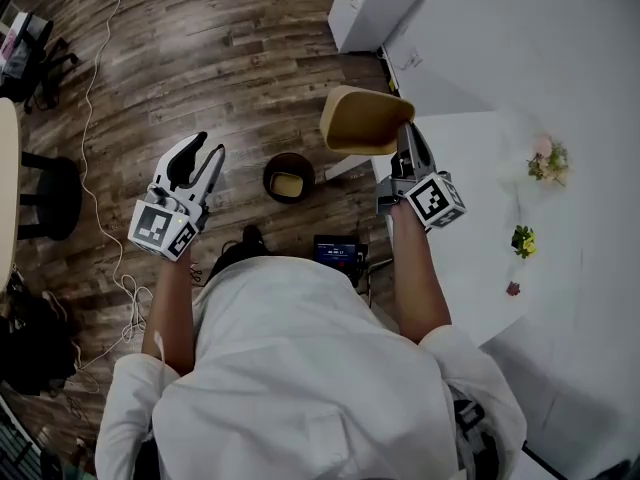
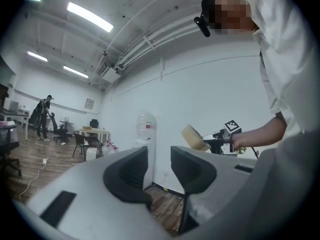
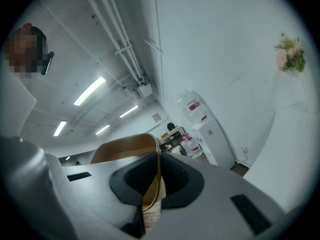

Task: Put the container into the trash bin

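Note:
A tan, bowl-like container [image 1: 362,118] hangs above the wooden floor beside the white table's corner. My right gripper [image 1: 405,140] is shut on its rim. In the right gripper view the container's wall [image 3: 125,151] runs up between the closed pads of that gripper [image 3: 158,171]. The round dark trash bin [image 1: 269,181] stands on the floor left of and below the container, with something tan inside. My left gripper [image 1: 203,156] hovers left of the bin, open and empty. In the left gripper view its jaws [image 2: 159,166] stand apart, and the container [image 2: 195,138] shows beyond them.
A white table [image 1: 480,218] at the right carries flowers [image 1: 548,160] and a small plant [image 1: 522,240]. A white cabinet [image 1: 375,3] stands at the back. A cable [image 1: 100,68] trails over the floor at left, near a black stool [image 1: 50,198]. A dark device [image 1: 340,253] lies by my feet.

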`<state>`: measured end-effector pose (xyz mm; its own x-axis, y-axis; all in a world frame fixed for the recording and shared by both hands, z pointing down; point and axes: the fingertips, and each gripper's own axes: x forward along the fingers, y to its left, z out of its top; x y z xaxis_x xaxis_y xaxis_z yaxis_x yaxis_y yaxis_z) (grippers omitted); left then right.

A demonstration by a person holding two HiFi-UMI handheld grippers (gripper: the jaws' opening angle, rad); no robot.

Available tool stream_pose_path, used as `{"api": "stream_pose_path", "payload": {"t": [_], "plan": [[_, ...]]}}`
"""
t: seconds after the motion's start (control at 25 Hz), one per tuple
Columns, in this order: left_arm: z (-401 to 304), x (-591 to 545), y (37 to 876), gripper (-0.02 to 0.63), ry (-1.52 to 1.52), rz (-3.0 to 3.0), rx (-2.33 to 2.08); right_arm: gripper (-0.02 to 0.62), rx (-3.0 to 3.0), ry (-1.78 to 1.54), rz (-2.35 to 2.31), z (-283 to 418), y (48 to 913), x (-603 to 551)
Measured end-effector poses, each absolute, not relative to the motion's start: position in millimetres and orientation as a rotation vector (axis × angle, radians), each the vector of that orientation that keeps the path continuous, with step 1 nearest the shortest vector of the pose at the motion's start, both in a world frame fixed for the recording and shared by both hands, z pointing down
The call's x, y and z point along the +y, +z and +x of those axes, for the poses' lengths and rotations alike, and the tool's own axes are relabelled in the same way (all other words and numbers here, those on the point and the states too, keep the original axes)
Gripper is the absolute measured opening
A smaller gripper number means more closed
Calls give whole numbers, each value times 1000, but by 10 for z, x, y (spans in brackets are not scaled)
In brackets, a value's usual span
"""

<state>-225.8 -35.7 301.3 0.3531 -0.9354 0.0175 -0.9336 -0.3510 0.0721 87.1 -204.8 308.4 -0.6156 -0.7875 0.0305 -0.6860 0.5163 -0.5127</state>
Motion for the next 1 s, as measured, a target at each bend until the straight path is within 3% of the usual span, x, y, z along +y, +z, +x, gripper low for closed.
{"api": "stream_pose_path", "payload": {"t": [0.36, 1.0], "plan": [[-2665, -575, 3722, 146, 21, 2475, -1613, 41, 2736, -832, -1318, 107, 4186, -2108], [-2488, -1011, 5708, 146, 218, 2307, -1475, 41, 2905, -1209, -1354, -116, 6644, -2304]]}}
